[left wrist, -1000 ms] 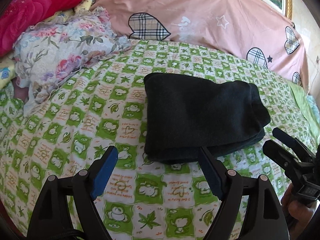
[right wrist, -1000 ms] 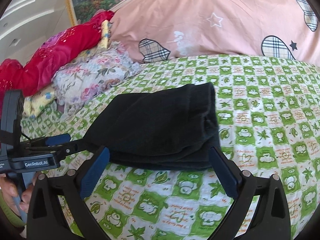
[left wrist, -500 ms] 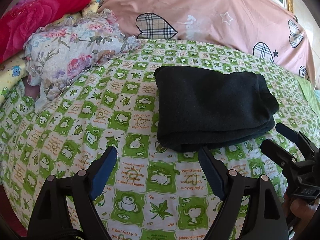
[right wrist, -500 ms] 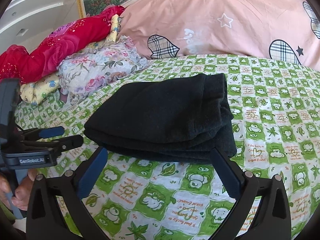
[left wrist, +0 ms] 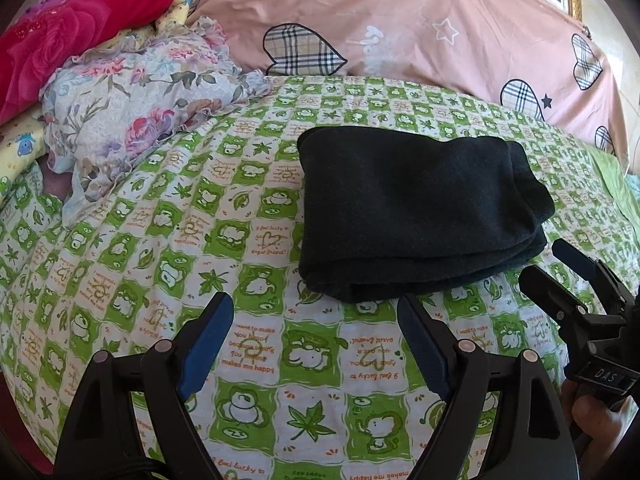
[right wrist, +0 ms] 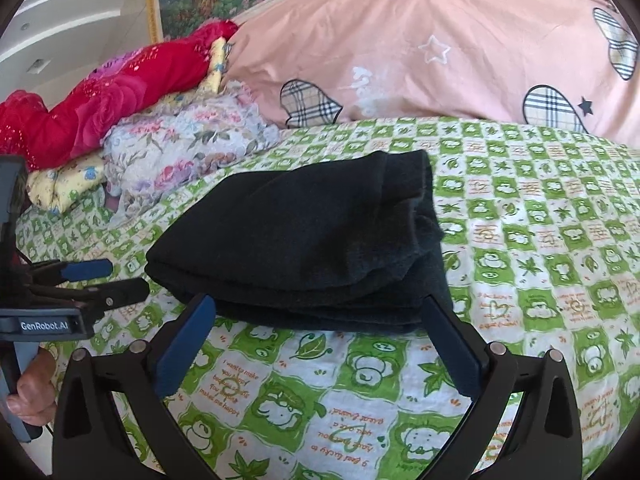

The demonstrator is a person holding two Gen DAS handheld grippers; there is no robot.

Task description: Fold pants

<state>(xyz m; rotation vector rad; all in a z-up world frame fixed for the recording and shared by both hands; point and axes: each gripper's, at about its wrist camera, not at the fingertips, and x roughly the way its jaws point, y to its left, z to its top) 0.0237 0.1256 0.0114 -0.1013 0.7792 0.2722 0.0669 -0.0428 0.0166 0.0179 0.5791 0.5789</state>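
Pants (left wrist: 416, 216), black and already folded into a thick rectangular bundle, lie on the green-checked bedsheet (left wrist: 256, 364) in the middle of the bed, nearer than the pink quilt (left wrist: 400, 28). The cloth looks soft, knit-like and limp, light enough to lift but likely to sag and slide apart at its stacked layers. Any further hold is best taken at the near folded edge, pinching all layers together. The left claw (left wrist: 316, 330) and right claw (right wrist: 318, 328) both stand spread wide and empty, just short of that near edge.
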